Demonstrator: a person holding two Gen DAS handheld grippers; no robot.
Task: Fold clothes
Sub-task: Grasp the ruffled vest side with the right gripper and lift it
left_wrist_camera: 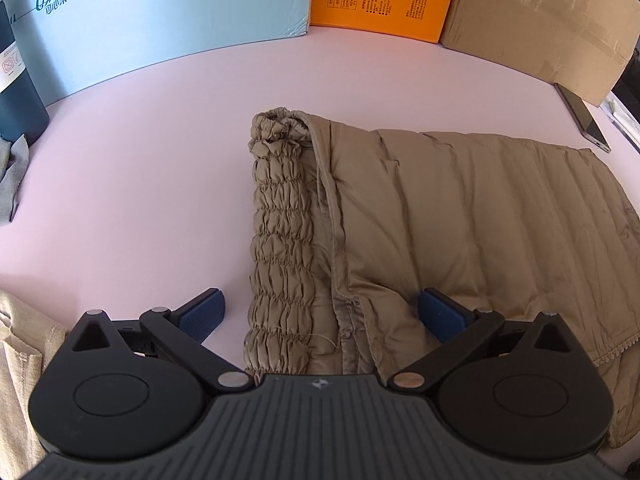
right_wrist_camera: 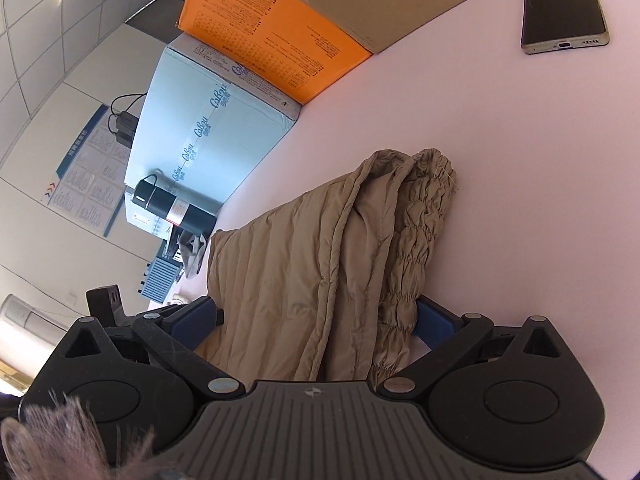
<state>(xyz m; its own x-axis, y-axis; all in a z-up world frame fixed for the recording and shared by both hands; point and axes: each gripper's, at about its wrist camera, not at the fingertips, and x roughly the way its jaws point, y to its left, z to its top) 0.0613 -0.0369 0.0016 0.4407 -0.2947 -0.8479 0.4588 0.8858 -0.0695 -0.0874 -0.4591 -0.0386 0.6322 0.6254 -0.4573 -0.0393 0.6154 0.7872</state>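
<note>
Quilted tan garment [left_wrist_camera: 460,216] between both wide-open, empty tools (left tool [left_wrist_camera: 320,314], right tool [right_wrist_camera: 318,320]); advisable: pinch the elastic edge [left_wrist_camera: 276,240] squarely, keeping layers aligned.

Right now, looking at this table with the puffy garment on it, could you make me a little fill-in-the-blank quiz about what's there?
1. The quilted garment on the pink table is ____ in colour.
2. The box between the light blue box and the brown cardboard box is ____.
3. Both the left gripper and the right gripper have their jaws ____.
4. Lying flat near the cardboard box is a ____.

Missing words: tan; orange; open; phone
</note>
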